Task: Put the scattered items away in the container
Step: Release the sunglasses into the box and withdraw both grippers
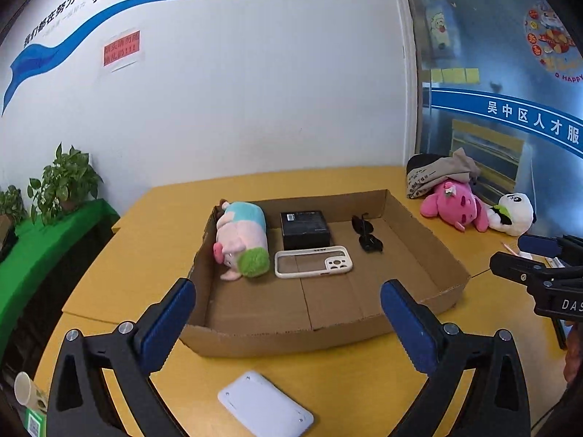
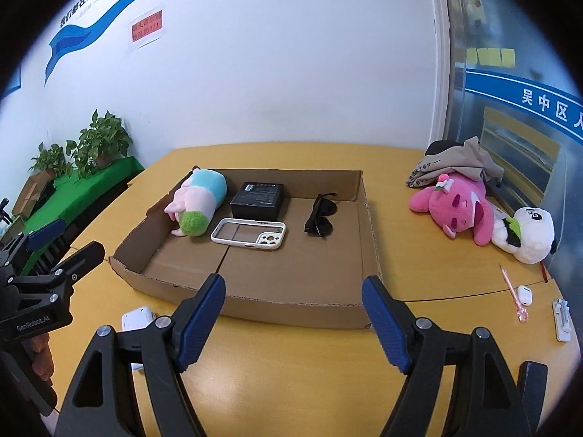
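While 4 items lie in the cardboard tray (image 1: 430,240), both grippers spread, empty.

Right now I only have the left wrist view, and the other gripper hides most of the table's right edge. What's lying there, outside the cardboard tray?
Observer: A pink pen lies on the table, well to the right of the cardboard tray.
Operator: Anything next to it?
Observer: Yes, a small white earbud case sits just right of the pen, about level with its middle.
Operator: Is that everything on that side?
Observer: No, a flat white holder lies further right, close to the table's edge.
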Available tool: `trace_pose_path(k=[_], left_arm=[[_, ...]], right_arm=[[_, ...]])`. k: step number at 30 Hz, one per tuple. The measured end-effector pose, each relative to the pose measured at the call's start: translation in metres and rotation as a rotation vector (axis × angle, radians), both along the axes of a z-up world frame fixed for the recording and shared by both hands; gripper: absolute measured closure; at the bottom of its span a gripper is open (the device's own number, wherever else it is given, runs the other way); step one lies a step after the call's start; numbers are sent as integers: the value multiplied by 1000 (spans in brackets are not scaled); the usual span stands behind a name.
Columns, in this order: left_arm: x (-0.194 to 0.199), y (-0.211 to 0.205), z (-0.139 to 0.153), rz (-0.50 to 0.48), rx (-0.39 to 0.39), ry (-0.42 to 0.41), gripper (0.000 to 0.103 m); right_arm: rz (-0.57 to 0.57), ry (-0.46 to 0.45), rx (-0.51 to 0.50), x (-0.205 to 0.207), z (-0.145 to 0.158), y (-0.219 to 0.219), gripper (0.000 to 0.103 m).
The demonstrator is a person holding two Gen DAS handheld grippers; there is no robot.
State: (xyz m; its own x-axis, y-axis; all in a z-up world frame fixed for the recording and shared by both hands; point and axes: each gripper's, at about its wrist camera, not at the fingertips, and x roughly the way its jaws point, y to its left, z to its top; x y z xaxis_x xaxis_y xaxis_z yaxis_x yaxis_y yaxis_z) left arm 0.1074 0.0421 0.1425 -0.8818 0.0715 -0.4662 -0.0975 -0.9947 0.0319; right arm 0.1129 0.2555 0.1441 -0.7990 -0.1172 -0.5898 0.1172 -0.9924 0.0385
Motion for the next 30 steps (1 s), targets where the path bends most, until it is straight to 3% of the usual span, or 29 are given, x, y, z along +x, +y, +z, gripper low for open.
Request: trace_pose_path(k=[10, 30], left_arm=[[3, 14, -4, -21, 2, -10, 0], [-6, 1, -19, -10, 28, -66, 0]], right_arm=[[15, -5, 20, 1, -3, -9, 26], [28, -50, -11, -15, -25, -9, 26]])
